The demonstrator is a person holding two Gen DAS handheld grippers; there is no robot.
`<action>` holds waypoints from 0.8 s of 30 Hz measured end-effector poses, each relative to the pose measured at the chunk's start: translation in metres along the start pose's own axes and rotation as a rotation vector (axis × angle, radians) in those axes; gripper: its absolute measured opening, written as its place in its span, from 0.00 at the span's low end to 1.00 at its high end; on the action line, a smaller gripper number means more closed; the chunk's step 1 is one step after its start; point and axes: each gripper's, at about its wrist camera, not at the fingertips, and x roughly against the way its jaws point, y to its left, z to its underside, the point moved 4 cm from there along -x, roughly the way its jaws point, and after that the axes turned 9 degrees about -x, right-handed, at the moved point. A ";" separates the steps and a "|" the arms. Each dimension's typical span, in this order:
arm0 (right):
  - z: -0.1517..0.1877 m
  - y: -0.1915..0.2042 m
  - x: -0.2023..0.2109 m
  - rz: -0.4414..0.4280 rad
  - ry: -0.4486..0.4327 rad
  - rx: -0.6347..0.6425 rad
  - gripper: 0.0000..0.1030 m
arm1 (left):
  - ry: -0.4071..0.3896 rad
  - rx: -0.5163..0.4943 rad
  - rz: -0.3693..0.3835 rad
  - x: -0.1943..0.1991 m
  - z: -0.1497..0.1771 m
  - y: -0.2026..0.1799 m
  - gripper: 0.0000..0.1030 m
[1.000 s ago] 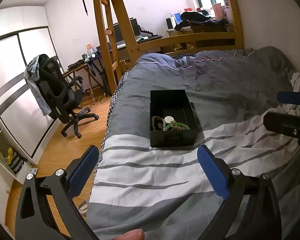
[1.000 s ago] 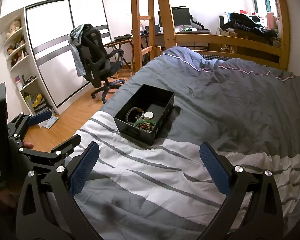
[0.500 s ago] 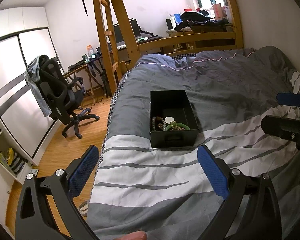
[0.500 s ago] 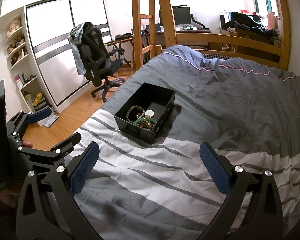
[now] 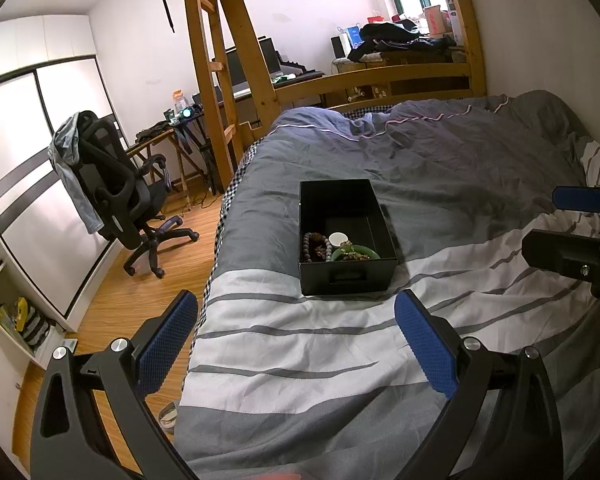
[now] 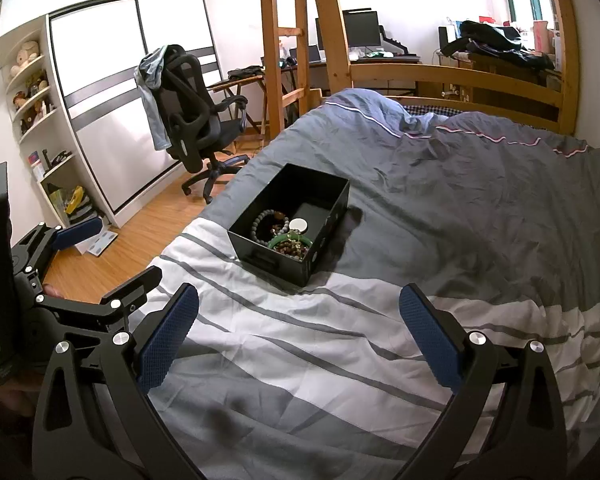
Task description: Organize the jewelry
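Note:
A black open box (image 5: 346, 276) stands on the bed's grey and white striped duvet (image 5: 300, 344). In its near end lie a grey bead bracelet (image 5: 309, 245), a green bangle (image 5: 354, 255), a white round piece (image 5: 337, 238) and brown beads. The box also shows in the right wrist view (image 6: 272, 256), with the bead bracelet (image 6: 265, 220) and green bangle (image 6: 290, 242). My left gripper (image 5: 296, 340) is open and empty, short of the box. My right gripper (image 6: 298, 334) is open and empty, also short of it and to its right.
A black office chair (image 5: 116, 196) stands on the wooden floor left of the bed. A wooden ladder (image 5: 216, 64) and bed frame rise behind. Shelves (image 6: 32, 92) and a sliding wardrobe line the left wall. A desk with monitors stands at the back.
Both grippers have drifted very slightly; the box and jewelry have not moved. Both stay open.

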 end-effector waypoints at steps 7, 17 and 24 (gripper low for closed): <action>0.002 0.000 -0.002 0.003 0.003 -0.004 0.96 | 0.002 -0.001 0.000 0.000 0.000 0.000 0.94; 0.002 -0.001 -0.001 0.003 0.004 -0.005 0.96 | -0.002 -0.003 0.002 0.001 -0.001 -0.002 0.94; 0.003 -0.001 -0.002 0.003 0.005 -0.005 0.96 | 0.004 -0.035 0.000 -0.004 0.001 -0.006 0.94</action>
